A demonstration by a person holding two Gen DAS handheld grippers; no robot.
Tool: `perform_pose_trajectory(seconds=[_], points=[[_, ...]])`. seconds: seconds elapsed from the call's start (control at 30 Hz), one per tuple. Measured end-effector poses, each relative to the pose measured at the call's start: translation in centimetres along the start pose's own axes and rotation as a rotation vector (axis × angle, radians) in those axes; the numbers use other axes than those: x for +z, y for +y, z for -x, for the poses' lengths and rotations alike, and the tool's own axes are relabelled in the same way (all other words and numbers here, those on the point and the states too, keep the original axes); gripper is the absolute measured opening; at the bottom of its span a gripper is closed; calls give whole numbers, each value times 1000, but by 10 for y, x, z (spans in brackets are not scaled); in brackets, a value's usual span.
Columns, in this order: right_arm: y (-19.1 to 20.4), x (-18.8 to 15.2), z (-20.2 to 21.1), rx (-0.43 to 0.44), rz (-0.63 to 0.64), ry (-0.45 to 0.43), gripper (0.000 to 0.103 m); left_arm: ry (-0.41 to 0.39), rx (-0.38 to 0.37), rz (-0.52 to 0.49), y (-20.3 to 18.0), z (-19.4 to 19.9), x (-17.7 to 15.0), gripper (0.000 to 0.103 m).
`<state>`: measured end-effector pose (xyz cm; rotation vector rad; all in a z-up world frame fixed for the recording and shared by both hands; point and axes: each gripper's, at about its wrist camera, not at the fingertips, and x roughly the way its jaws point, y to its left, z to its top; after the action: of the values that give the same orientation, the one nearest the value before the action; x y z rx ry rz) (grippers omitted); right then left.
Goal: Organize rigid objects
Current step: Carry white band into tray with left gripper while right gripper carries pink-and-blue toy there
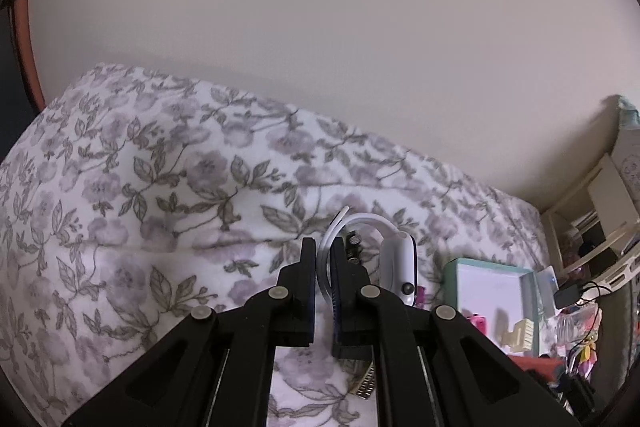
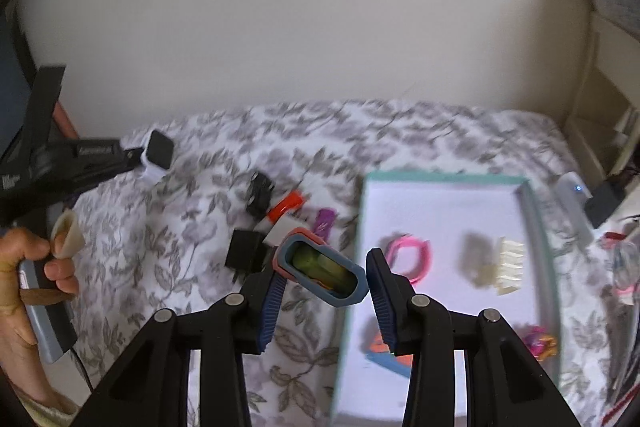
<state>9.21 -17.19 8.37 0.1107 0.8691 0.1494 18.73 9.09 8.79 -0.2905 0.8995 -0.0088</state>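
— What is your left gripper (image 1: 325,269) carrying?

— Its jaws are pressed together on the thin white strap of a smartwatch (image 1: 398,267). The watch body is a rounded white case with a dark glossy face, and the smooth band loops up above the black jaws. From your right wrist view the same watch (image 2: 158,155) hangs out over the far left corner of the bed (image 2: 400,131), off the tip of the left gripper, which your hand (image 2: 36,259) grips by the handle.

— And your right gripper (image 2: 326,277)?

— Its ribbed blue pads (image 2: 272,301) pinch a small oblong case (image 2: 322,269): a soft-looking blue-grey rim with rounded corners, an orange-pink edge behind it and something green inside. The case is lifted off the bed, just beside the near left edge of the tray.

— Describe the tray.

— The tray (image 2: 532,223) is a shallow rectangle with a teal rim and a smooth white floor, lying towards the right side of the bed. Inside sit a coiled pink cable (image 2: 412,259), a cream toothed hair clip (image 2: 508,267) and some blurred bright pieces near the close edge.

— What else lies on the bed?

— On the fuzzy floral blanket, left of the tray, lie two boxy black chargers (image 2: 244,255), an orange-and-white piece (image 2: 285,207) and a small purple item (image 2: 325,221).
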Motion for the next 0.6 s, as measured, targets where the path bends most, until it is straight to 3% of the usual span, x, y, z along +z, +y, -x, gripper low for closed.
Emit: perform_pose_trajectory(seconds=[0.33, 0.6], points=[[-68, 0, 33, -123, -130, -76, 43, -11, -80, -115, -57, 12, -5, 7], [-106, -6, 31, -174, -186, -62, 43, 41, -145, -224, -114, -1, -33, 7]])
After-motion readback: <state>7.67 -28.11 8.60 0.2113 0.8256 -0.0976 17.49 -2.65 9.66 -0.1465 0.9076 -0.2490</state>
